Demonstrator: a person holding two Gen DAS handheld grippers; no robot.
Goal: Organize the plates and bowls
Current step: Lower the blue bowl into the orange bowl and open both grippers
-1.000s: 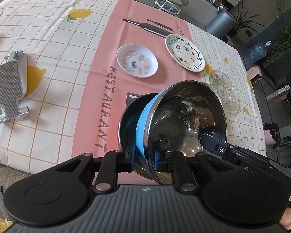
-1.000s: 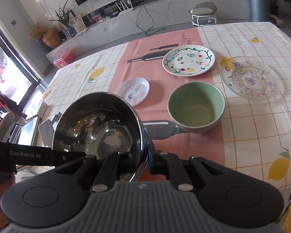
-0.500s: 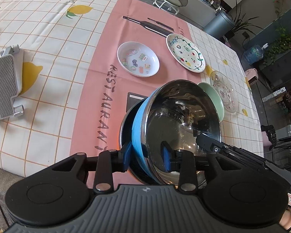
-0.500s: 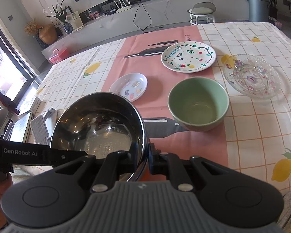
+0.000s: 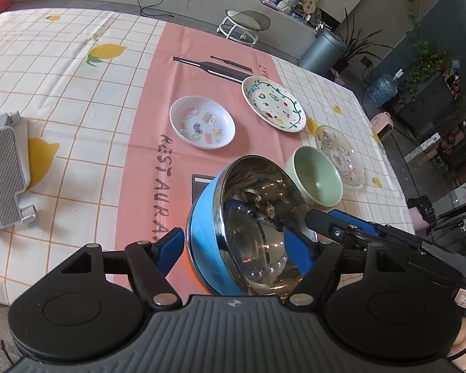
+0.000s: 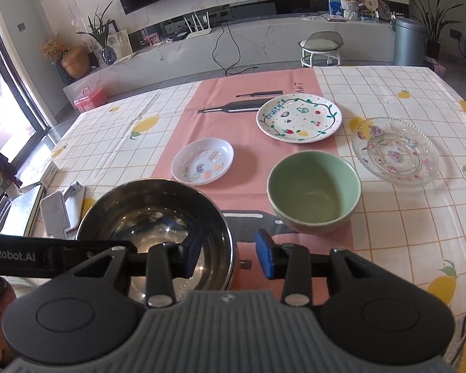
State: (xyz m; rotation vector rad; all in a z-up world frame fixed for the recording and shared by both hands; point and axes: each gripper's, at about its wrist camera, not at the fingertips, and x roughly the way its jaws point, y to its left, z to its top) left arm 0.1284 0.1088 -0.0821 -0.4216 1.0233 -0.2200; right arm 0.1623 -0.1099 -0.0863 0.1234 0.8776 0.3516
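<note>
A steel bowl with a blue outside (image 5: pixel 251 217) (image 6: pixel 155 227) sits near the table's front edge on the pink runner. My left gripper (image 5: pixel 234 248) straddles its near rim. The jaws are opening, and both blue pads (image 5: pixel 171 245) stand clear of the bowl wall. My right gripper (image 6: pixel 228 256) straddles the opposite rim. Its jaws are opening too, with one pad (image 6: pixel 191 255) inside the bowl, the other outside, neither pressing. A green bowl (image 5: pixel 318 180) (image 6: pixel 313 189) stands just beyond.
Further back lie a small white dish with stickers (image 5: pixel 202 122) (image 6: pixel 202 161), a fruit-pattern plate (image 5: pixel 273 104) (image 6: pixel 298 118) and a clear glass plate (image 5: pixel 341 158) (image 6: pixel 394 150). A grey stand (image 5: pixel 3 171) (image 6: pixel 59 214) lies at the left. A stool and bin stand past the table.
Both grippers were shut on the steel bowl's rim and have opened, letting it go. The bowl has settled lower and tilts less.
</note>
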